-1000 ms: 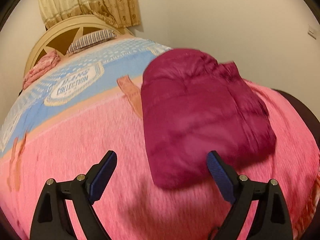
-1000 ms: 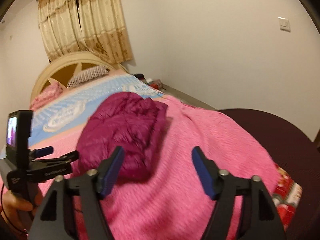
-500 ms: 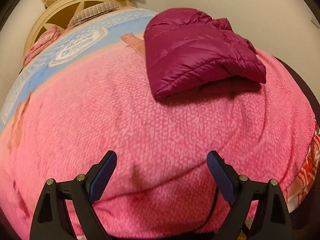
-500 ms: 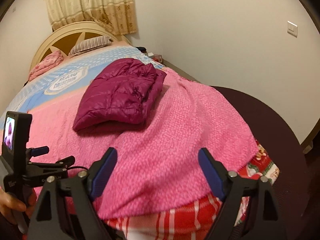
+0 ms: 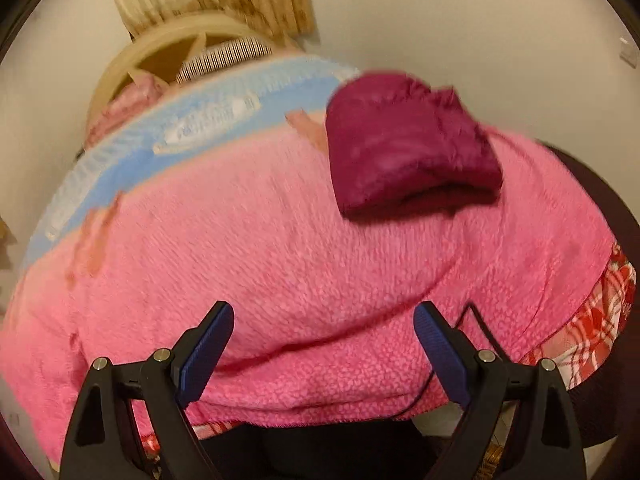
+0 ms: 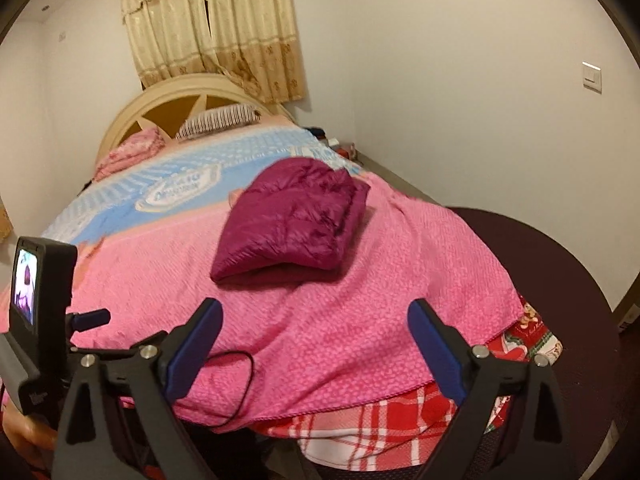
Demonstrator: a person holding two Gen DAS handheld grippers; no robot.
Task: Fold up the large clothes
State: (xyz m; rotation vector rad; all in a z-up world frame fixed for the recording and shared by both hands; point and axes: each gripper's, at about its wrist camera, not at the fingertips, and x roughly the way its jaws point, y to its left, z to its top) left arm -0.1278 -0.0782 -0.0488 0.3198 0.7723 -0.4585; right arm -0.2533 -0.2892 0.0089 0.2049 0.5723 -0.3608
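A folded maroon puffer jacket (image 5: 404, 152) (image 6: 292, 222) lies as a compact bundle on the pink blanket (image 5: 280, 264) (image 6: 360, 312) of the bed. My left gripper (image 5: 324, 344) is open with nothing between its fingers, well short of the jacket, over the blanket's near edge. My right gripper (image 6: 316, 344) has its jaws opening wide, with nothing between them, also back from the jacket near the foot of the bed. The left gripper's camera body (image 6: 36, 312) shows at the left of the right wrist view.
A blue printed cover (image 6: 160, 188) spreads over the far half of the bed, before a cream headboard (image 6: 168, 100), a striped pillow (image 6: 220, 120) and beige curtains (image 6: 212, 28). A red plaid sheet (image 6: 380, 424) hangs at the foot. A black cable (image 6: 240, 384) trails on the blanket. White wall stands at right.
Both grippers have drawn back from the jacket toward the foot of the bed, so the jacket looks smaller and farther. The right jaws have spread wider.
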